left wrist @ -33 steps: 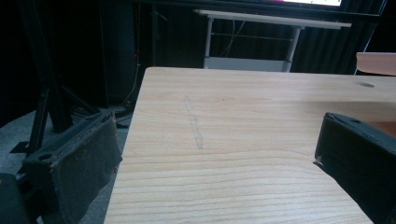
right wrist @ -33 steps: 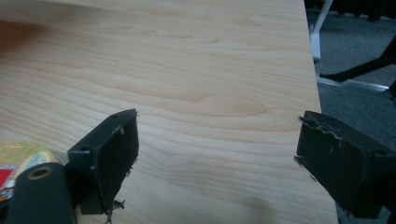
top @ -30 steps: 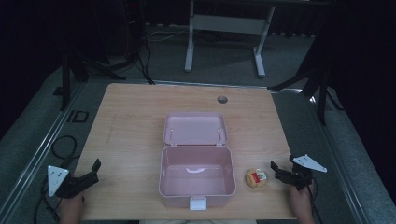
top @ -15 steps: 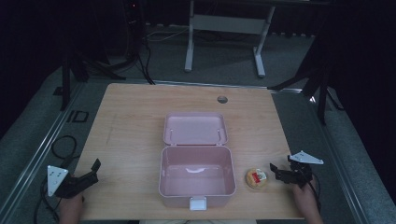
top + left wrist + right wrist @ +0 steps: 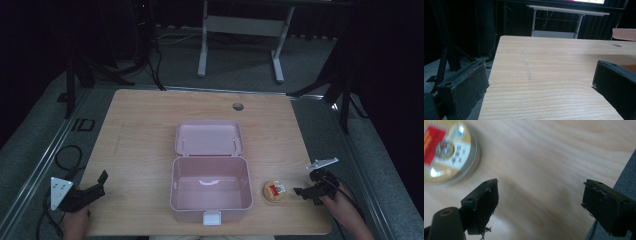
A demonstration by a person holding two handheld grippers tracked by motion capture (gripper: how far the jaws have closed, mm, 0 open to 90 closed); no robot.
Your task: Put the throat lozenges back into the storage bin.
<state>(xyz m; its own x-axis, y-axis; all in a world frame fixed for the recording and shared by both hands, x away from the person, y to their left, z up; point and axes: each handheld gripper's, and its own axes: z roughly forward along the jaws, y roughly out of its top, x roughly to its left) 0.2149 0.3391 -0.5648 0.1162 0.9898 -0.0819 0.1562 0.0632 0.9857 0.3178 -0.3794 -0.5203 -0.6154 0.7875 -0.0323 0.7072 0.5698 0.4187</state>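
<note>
**Inspector A:** Container status?

**Inspector B:** One pink box [image 5: 210, 187] stands at the middle of the wooden table [image 5: 140, 145], near the person's edge. Its lid [image 5: 209, 137] is swung fully back and lies flat behind it. The interior reads empty apart from a pale mark on the floor that I cannot identify.

**A:** Other items?

**B:** A small round tin [image 5: 274, 191] with a red-and-gold label lies on the table just right of the box, apart from it.

**A:** Grippers?

**B:** Left gripper [image 5: 97, 185] sits at the near-left table edge, jaws spread, nothing between them. Right gripper [image 5: 304, 192] is near the tin, jaws wide apart over bare wood, holding nothing.
</note>
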